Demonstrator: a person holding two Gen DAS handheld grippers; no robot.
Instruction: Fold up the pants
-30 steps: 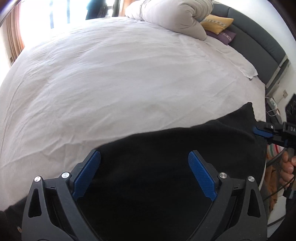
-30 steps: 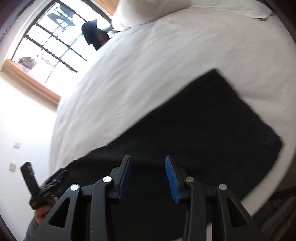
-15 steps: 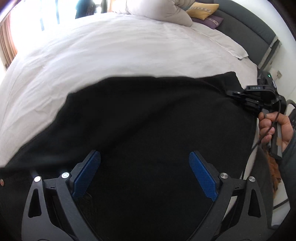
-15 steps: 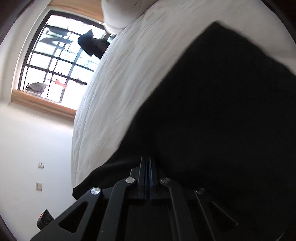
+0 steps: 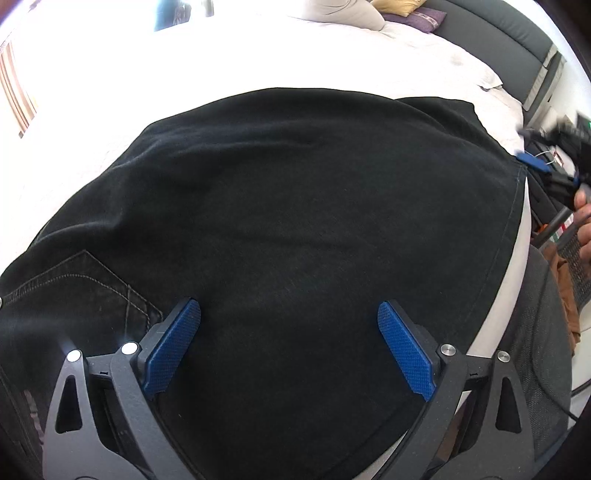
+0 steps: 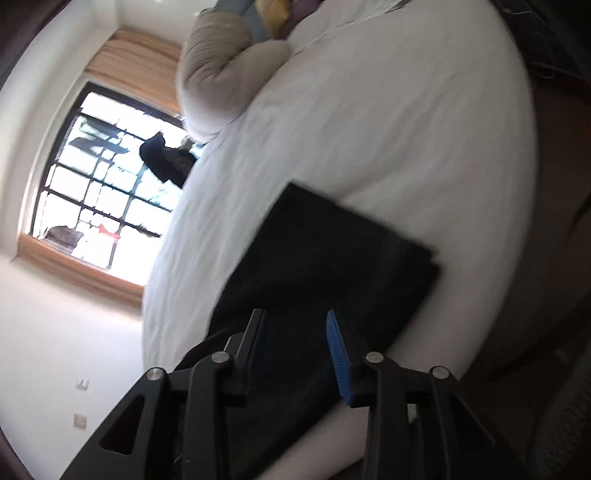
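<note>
Black pants [image 5: 295, 206] lie folded on the white bed [image 5: 258, 51], near its front edge, with a stitched back pocket [image 5: 85, 291] at lower left. My left gripper [image 5: 288, 332] is wide open just above the pants, holding nothing. In the right wrist view the pants [image 6: 325, 266] show as a dark folded rectangle with one layer on another. My right gripper [image 6: 295, 347] is open a little way above the pants' near end, empty. It also shows blurred in the left wrist view [image 5: 546, 162], off the pants' right corner.
A rolled grey duvet [image 6: 221, 81] and yellow and purple cushions [image 5: 406, 11] lie at the head of the bed by a dark headboard [image 5: 517, 40]. A barred window [image 6: 103, 192] is beyond the bed. Floor and clutter [image 5: 561, 258] lie off the bed's right edge.
My right gripper, shut half a second ago, has opened and pulled back from the pants. The pants' far half now lies folded over. My left gripper stayed open and moved lower over the pants.
</note>
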